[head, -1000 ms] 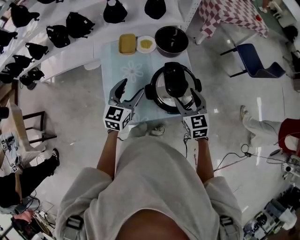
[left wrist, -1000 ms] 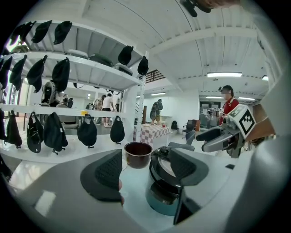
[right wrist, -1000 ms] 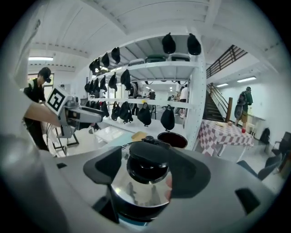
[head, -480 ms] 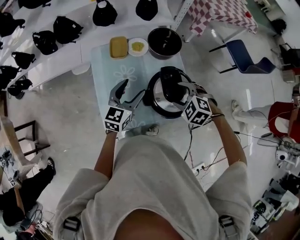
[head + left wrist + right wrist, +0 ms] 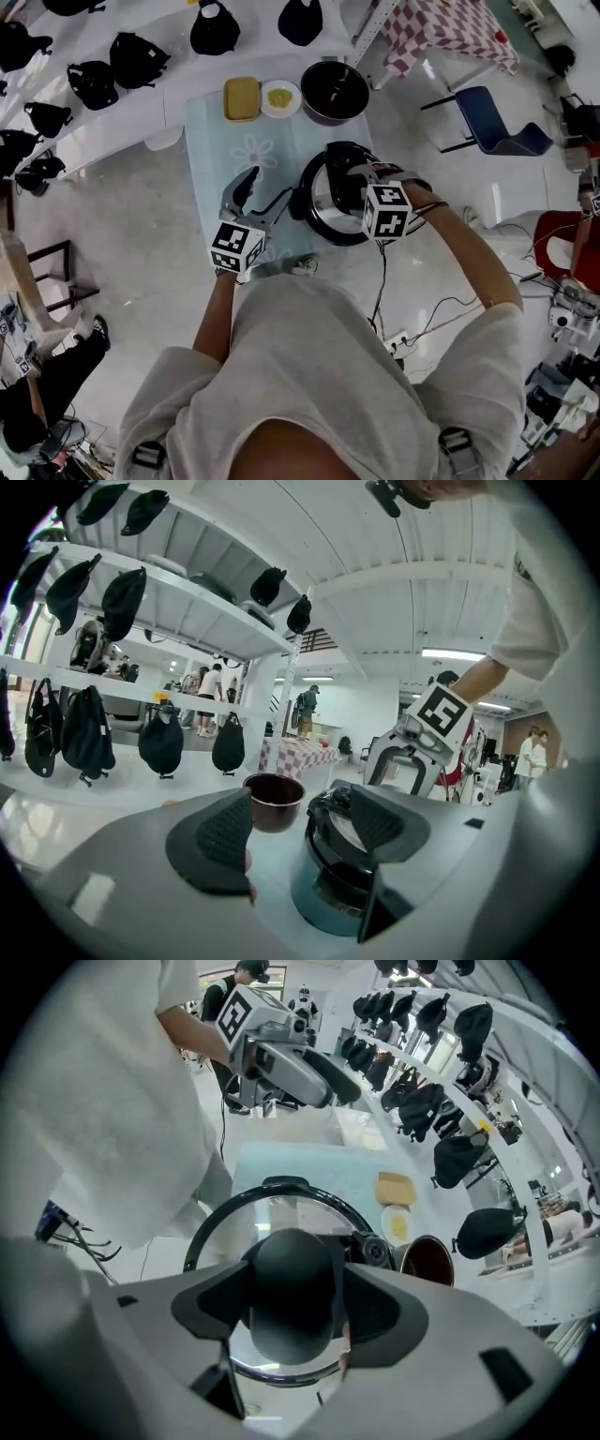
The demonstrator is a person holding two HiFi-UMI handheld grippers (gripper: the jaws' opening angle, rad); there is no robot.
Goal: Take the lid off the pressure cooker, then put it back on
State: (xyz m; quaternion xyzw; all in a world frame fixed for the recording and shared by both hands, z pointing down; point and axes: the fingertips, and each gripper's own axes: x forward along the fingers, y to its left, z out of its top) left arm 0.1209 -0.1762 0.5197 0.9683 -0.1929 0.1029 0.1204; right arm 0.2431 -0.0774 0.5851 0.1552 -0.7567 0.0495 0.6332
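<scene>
right gripper [image 5: 354, 180] swung round — clamps lid knob [image 5: 292, 1288], left gripper [image 5: 265, 187] jaws apart, blue table [image 5: 216, 131]

- This is a big open work hall, a lab of sorts, not a home kitchen.
- Long white shelves [image 5: 122, 117] carry rows of black bags [image 5: 138, 59], all alike.
- The bare polished floor [image 5: 122, 234] has loose cables [image 5: 379, 286] trailing over it.
- The furniture is sparse: a small counter [image 5: 211, 141] under pale blue cloth, a table [image 5: 450, 33] in checked cloth, a blue chair [image 5: 497, 127].
- Other people [image 5: 307, 710] stand farther off under strip lights [image 5: 459, 653].
</scene>
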